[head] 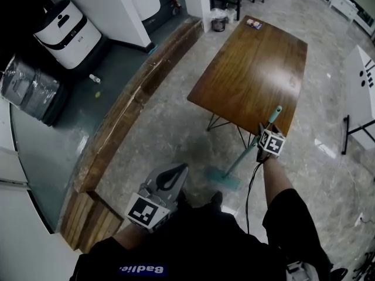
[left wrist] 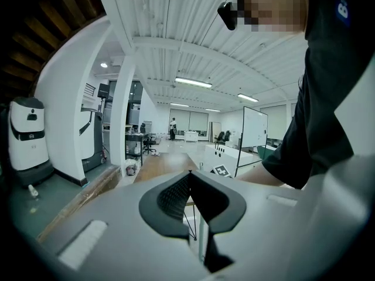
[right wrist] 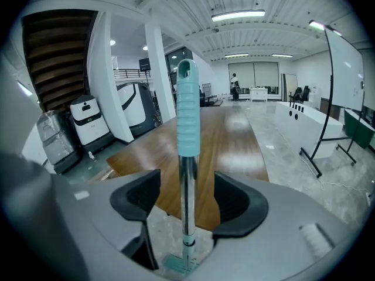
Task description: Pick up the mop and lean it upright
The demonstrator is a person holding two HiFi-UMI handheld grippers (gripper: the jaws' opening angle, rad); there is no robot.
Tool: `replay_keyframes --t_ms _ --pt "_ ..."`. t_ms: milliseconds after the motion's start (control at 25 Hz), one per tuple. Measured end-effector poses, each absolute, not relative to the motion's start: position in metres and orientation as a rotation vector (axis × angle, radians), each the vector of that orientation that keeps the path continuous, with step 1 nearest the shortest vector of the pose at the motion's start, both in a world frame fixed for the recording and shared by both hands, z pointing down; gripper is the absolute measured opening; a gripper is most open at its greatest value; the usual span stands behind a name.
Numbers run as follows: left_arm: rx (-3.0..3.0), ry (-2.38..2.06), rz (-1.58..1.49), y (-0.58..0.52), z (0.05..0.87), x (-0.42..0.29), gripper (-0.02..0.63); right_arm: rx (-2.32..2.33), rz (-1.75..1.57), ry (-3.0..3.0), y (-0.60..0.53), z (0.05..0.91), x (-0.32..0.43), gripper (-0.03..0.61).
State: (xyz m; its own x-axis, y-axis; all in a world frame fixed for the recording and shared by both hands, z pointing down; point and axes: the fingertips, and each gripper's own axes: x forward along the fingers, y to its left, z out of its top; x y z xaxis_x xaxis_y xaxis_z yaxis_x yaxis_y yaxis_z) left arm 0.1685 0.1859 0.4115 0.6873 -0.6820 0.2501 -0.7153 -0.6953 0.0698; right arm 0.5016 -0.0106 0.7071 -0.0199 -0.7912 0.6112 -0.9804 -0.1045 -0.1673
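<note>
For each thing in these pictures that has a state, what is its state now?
mop: near upright, head on the floor, not gripped.
right gripper: open, mop handle between its jaws, pads not pressing on it.
left gripper: shut, empty.

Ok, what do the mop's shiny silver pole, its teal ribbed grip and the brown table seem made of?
Shiny silver pole: likely polished metal, mirror-like reflections. Teal ribbed grip: probably matt plastic or rubber, moulded ridges. Brown table: wood or veneer, visible grain, glossy sheen.
</note>
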Motion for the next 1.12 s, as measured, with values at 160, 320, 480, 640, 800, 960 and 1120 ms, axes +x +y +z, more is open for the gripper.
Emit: replay_keyframes --t_ms 160,320,480,640,800,960,1120 --pt "2.704 -1.135 0.356 0.19 0.421 0.165 0.02 1.943 0.845 -1.861 -0.018 0.709 0.502 0.276" --pt "2.679 -1.152 0.387 0.191 0.423 0.161 0.02 1.945 0.849 -1.858 -0.023 0.711 0.505 0.246" --pt "2.68 -1.151 0.378 0.194 0.428 0.157 0.02 1.947 0.857 -1.858 -0.025 0.714 0.505 0.219" --pt "2.68 -1.148 0.367 0.196 0.43 0.156 0.02 1.949 0.858 -1.86 -0.026 0.714 0.503 0.197" --pt "2.66 -1.156 0.392 0.197 0.43 0.155 0.02 1.949 0.839 -1.842 -0.025 0.716 0.503 0.136" --pt "2.675 -1.141 0.388 0.201 0.435 0.155 0.02 1.957 0.829 -1.83 -0.024 0.716 0.505 0.11" --pt "2.667 -1.147 0.359 0.203 0.431 0.154 0.02 1.961 0.823 -1.834 -0.021 0.712 0.503 0.109"
